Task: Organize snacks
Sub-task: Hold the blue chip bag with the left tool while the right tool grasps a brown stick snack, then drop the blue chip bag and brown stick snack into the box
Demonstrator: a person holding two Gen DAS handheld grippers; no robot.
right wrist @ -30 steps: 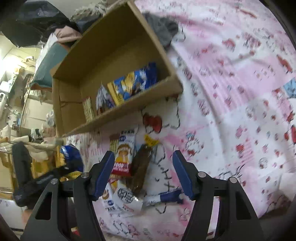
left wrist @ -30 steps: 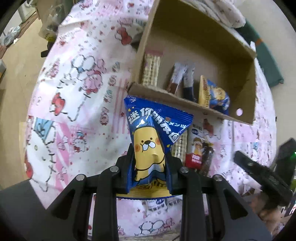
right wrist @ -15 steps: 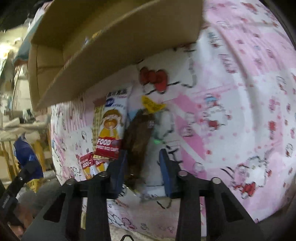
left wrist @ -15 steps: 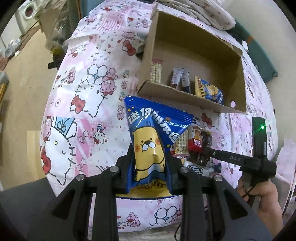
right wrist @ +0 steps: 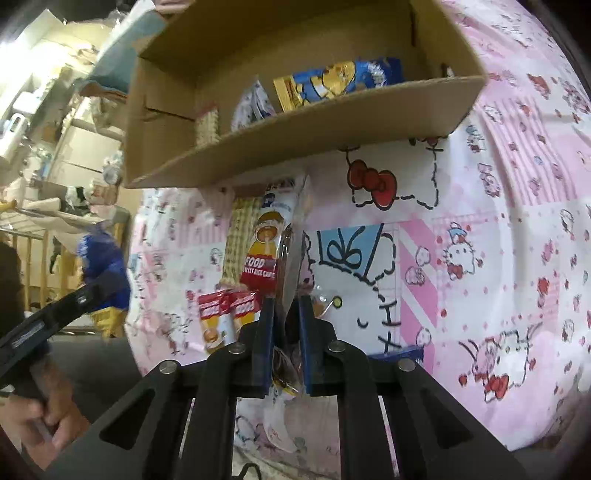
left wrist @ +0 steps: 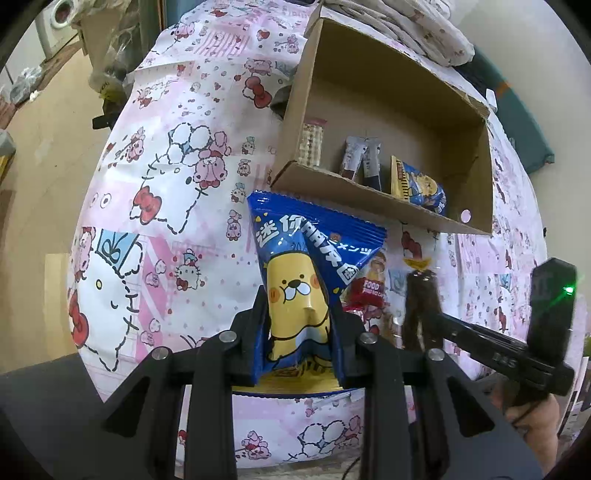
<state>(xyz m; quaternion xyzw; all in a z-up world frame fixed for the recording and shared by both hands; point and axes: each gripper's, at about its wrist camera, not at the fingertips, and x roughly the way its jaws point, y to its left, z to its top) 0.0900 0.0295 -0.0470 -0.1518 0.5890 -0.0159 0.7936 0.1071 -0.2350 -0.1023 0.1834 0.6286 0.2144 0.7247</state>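
My left gripper (left wrist: 299, 314) is shut on a blue snack bag (left wrist: 295, 251) with a yellow dog on it, held upright in front of the cardboard box (left wrist: 369, 206). My right gripper (right wrist: 286, 306) has its jaws closing tight on a brown snack packet (right wrist: 290, 266) with a yellow tab, seen edge-on, and the pads press on it. In the left wrist view the right gripper (left wrist: 424, 325) holds that brown packet (left wrist: 419, 291) just above the patterned cloth. The box (right wrist: 295, 136) holds a wafer pack (left wrist: 312, 142), two grey sticks (left wrist: 360, 157) and a blue-yellow bag (left wrist: 421, 184).
On the pink cartoon cloth (right wrist: 480, 240) below the box lie a red "FOOD" rice-cake packet (right wrist: 264, 251), a checked wafer pack (right wrist: 236, 240) and two small red packs (right wrist: 225, 314). A hand (left wrist: 535, 424) grips the right tool. Folded bedding (left wrist: 417, 29) lies behind the box.
The right gripper came down over the brown packet and its jaws closed on it, and the packet now stands on edge. The left gripper drew back a little from the box, still holding the blue bag.
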